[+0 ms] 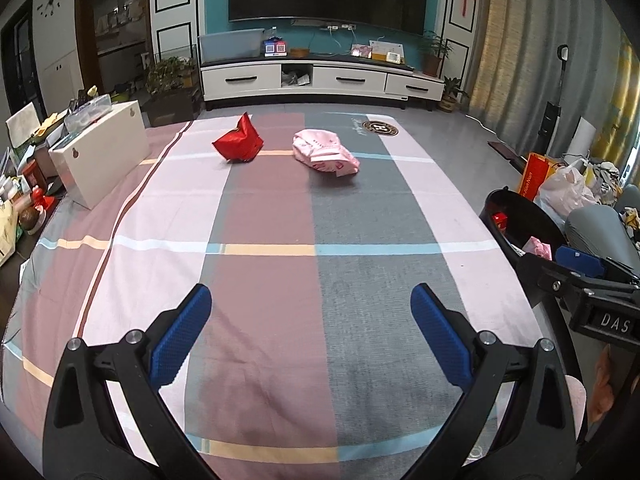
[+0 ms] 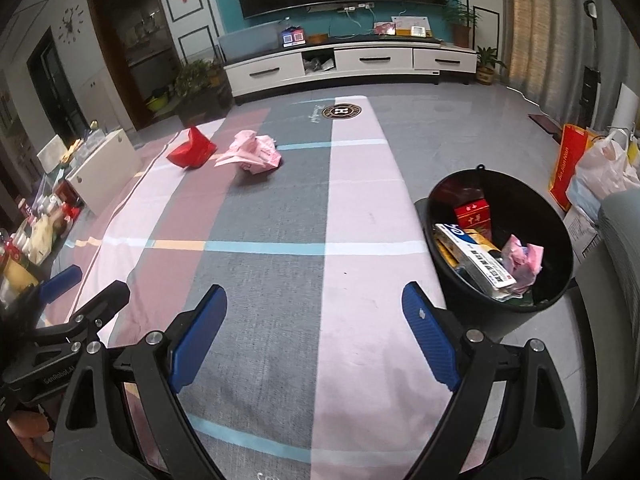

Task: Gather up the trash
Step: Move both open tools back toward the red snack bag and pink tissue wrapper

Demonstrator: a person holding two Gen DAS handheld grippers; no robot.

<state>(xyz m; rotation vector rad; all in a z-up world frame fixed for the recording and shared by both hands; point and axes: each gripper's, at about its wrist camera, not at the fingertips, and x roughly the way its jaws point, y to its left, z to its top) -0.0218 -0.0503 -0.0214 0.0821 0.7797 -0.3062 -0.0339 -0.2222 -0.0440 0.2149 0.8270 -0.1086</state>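
A crumpled red bag (image 1: 238, 141) (image 2: 191, 149) and a crumpled pink wrapper (image 1: 325, 153) (image 2: 256, 153) lie side by side at the far end of the checked tablecloth (image 1: 264, 280) (image 2: 280, 280). A black bin (image 2: 500, 240) (image 1: 520, 216) stands off the table's right edge, holding boxes and pink paper. My left gripper (image 1: 311, 300) hovers open over the near cloth, far short of both pieces. My right gripper (image 2: 314, 300) is open too, empty, with the bin just to its right. Each gripper shows at the edge of the other's view.
A white box (image 1: 100, 156) and cluttered bottles and packets (image 2: 36, 236) line the table's left side. Shopping bags (image 2: 592, 168) sit on the floor beyond the bin. A TV cabinet (image 1: 320, 78) stands against the far wall. A grey cushioned seat (image 2: 624, 280) is at right.
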